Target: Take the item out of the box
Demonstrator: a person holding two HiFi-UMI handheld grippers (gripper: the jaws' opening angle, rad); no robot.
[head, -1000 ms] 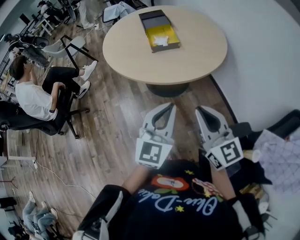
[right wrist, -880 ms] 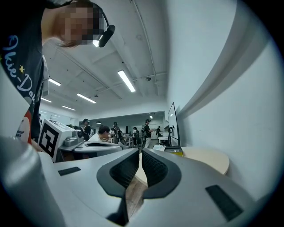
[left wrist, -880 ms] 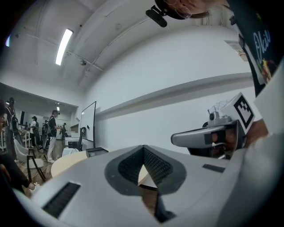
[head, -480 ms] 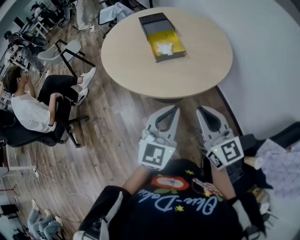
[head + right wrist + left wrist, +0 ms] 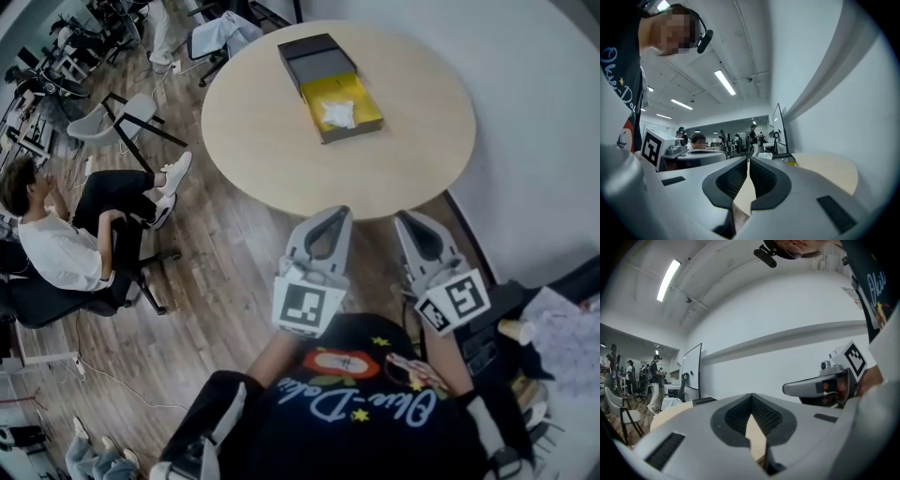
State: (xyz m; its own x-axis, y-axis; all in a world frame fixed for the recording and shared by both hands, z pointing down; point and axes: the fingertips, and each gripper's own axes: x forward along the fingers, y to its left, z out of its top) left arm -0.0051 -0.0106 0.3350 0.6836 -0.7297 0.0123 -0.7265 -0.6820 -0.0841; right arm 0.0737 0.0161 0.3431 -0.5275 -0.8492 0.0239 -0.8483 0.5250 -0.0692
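An open box (image 5: 342, 111) with a yellow lining lies on the far half of a round beige table (image 5: 281, 141). A white crumpled item (image 5: 338, 114) rests inside it, and its dark grey lid (image 5: 314, 56) lies just behind. Both grippers are held in front of my chest, short of the table's near edge. The left gripper (image 5: 337, 215) and the right gripper (image 5: 406, 219) are shut with nothing between their jaws. In the right gripper view the box (image 5: 788, 160) shows small beyond the shut gripper (image 5: 749, 161). In the left gripper view the jaw tips meet at the gripper (image 5: 751, 397).
A person sits on an office chair (image 5: 56, 239) on the wooden floor at the left. A folding chair (image 5: 131, 108) stands beside the table's left side. A white wall runs along the right, with bags and clutter (image 5: 558, 333) at its foot.
The table and box have come nearer and lower in the head view as I stepped toward them. Both grippers stay shut in front of my chest.
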